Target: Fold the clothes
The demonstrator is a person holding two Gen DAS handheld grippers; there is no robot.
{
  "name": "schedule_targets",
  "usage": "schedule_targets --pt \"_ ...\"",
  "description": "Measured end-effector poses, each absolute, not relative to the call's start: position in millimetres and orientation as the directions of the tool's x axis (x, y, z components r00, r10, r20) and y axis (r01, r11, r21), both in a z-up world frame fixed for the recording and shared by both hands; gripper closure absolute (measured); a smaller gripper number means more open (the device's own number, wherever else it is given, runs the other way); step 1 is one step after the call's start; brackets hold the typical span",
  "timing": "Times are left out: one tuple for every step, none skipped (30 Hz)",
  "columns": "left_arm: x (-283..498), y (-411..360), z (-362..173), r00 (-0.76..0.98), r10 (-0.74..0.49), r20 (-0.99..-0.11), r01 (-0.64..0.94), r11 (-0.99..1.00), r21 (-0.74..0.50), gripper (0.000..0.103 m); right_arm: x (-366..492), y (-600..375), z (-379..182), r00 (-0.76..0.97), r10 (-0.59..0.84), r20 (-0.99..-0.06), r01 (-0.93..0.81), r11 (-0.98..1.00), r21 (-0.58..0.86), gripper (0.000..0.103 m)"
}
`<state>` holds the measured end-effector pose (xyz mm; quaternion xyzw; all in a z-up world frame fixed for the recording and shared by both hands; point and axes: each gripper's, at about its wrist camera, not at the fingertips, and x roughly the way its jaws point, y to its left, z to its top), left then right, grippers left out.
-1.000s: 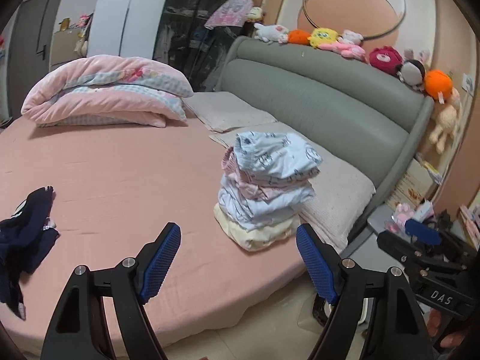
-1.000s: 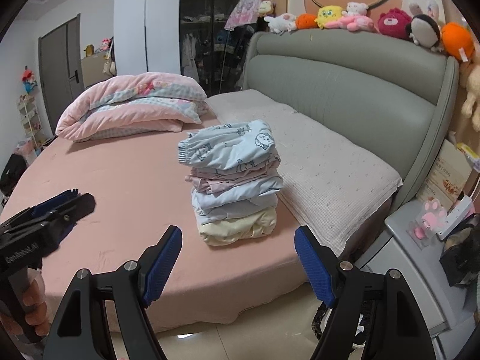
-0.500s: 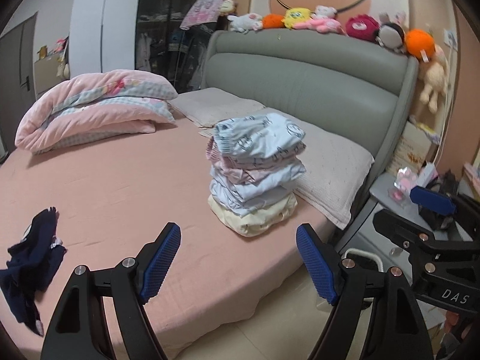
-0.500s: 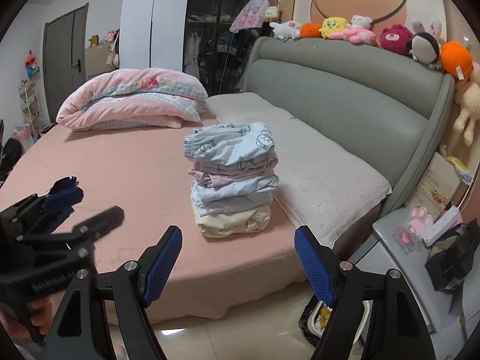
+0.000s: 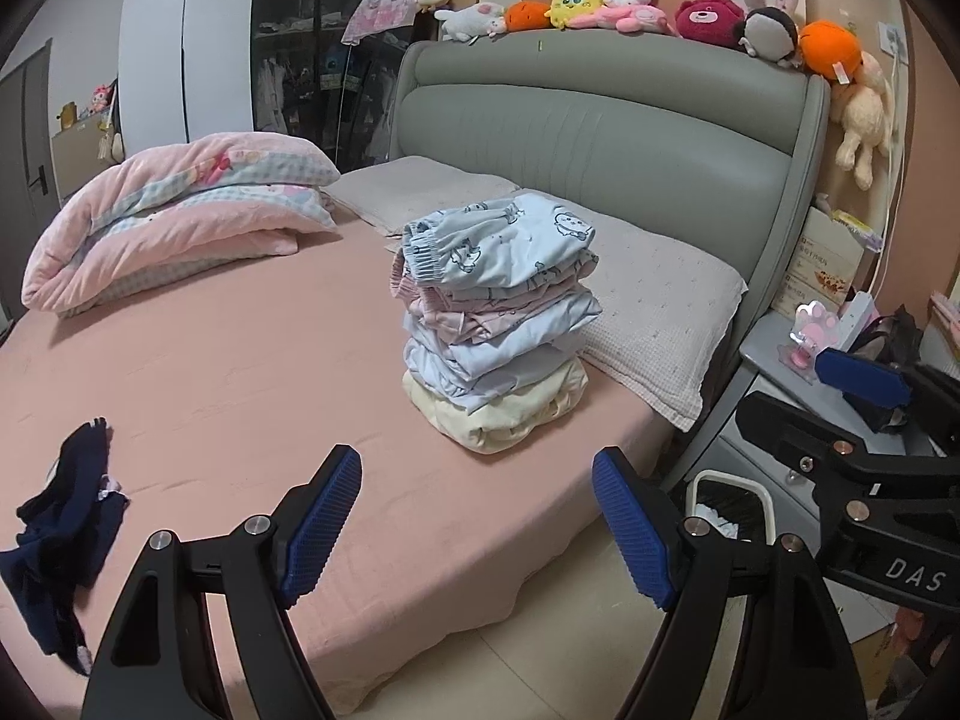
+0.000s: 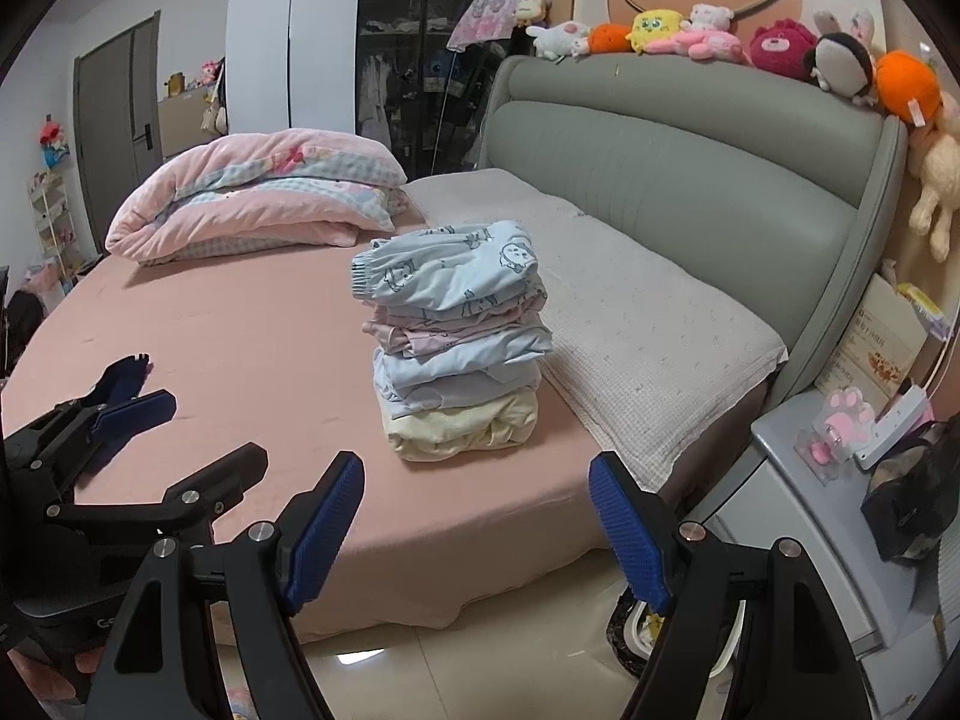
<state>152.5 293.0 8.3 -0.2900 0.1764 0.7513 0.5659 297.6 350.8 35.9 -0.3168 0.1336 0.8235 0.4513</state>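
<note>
Over on the far left, only the left wrist view is showing a dark navy garment [image 5: 60, 534] lying crumpled and unfolded near the bed's left edge, and only the right wrist view is taking in the grey door [image 6: 117, 132] and a small white shelf rack [image 6: 51, 222] by the wall. The left gripper [image 5: 477, 516] is hanging over the near edge of the pink bed [image 5: 210, 372] with its jaws standing wide apart and nothing between them. Behind it, the folded pink quilt [image 5: 180, 222] is sitting at the far left of the mattress. In the middle, the stack of folded clothes [image 5: 498, 324] is resting on the sheet just beside the grey pillow [image 5: 654, 312], a pale blue printed piece on top and a cream one at the bottom. The right gripper [image 6: 477, 516] is hovering off the near edge too, jaws likewise spread and gripping nothing. Plush toys [image 6: 774, 45] are lining the top of the grey headboard [image 6: 690, 168]. Right of the bed, the grey nightstand [image 6: 798, 450] is carrying a pink paw ornament [image 6: 843, 417], and a waste bin [image 5: 729, 507] is standing on the floor below, partly hidden behind the right finger.
</note>
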Motion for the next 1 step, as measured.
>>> schedule_targets --pt "152.7 293.5 8.0 -0.189 0.750 -0.634 -0.953 -0.296 -0.066 0.024 298.4 352.6 35.2 -0.393 0.657 -0.643 -0.829 -0.556 -0.061 0.026"
